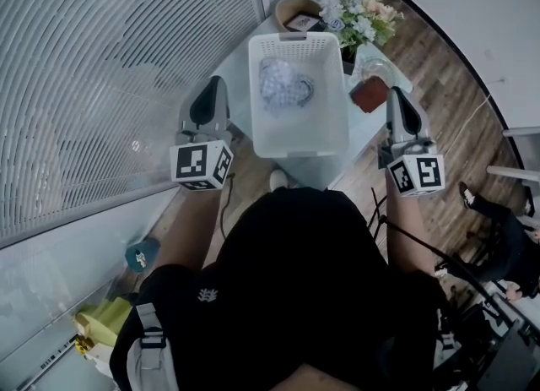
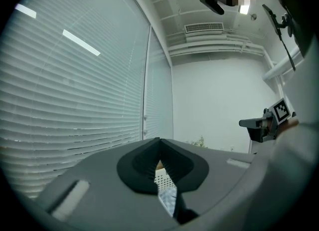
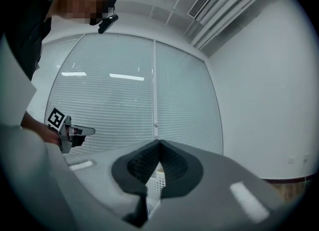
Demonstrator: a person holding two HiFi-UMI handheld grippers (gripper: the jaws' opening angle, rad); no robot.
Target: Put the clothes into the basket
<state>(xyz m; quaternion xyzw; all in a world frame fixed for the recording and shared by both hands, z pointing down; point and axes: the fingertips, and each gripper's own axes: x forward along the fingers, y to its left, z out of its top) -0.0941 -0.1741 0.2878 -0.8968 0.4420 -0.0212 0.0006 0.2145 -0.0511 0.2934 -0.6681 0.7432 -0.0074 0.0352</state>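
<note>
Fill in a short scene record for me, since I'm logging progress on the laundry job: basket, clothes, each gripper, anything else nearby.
basket: white basket, upright on the table, between the two grippers
clothes: one pale garment lying inside the basket
left: left gripper shut, empty, left of the basket
right: right gripper shut, empty, right of the basket
nearby: flowers beyond the basket

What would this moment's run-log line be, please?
garment: in basket | left gripper: shut, empty | right gripper: shut, empty | both: flanking basket
</note>
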